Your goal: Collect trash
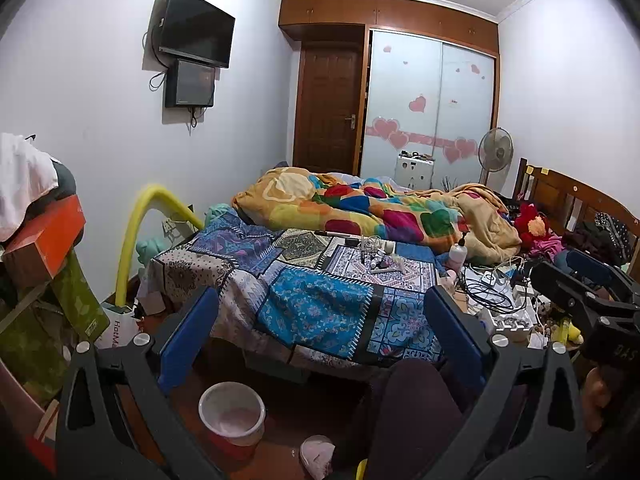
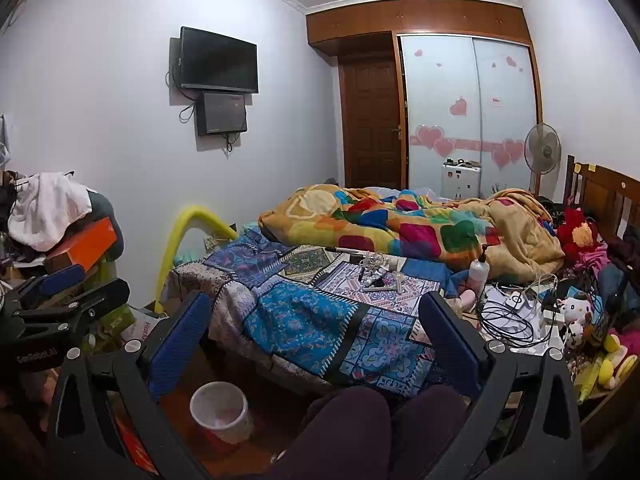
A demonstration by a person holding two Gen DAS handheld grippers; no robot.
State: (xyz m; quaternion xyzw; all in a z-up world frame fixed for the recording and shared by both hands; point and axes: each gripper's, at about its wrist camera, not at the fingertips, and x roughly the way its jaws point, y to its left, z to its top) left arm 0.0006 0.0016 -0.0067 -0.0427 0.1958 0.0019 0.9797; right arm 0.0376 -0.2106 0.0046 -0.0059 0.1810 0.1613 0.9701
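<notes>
Writing is scarce: "GenRobot.AI" in white on the black body of the left gripper [image 2: 60,292] at the left edge of the right wrist view, part of a red word, "HotM…", on a white bag [image 1: 120,326] at lower left of the left wrist view, and letters too blurred to read on the right gripper [image 1: 588,280] at that view's right edge. Both pairs of blue-padded jaws stand spread wide, nothing between them. A white-lined waste bin [image 1: 232,410] with a red base sits on the floor at the lower centre-left, just inside each view's left finger and below the bed's patchwork cover [image 1: 320,300]. Small odds and ends [image 1: 378,260] lie on that cover, centre frame, well beyond the fingertips and between them.
</notes>
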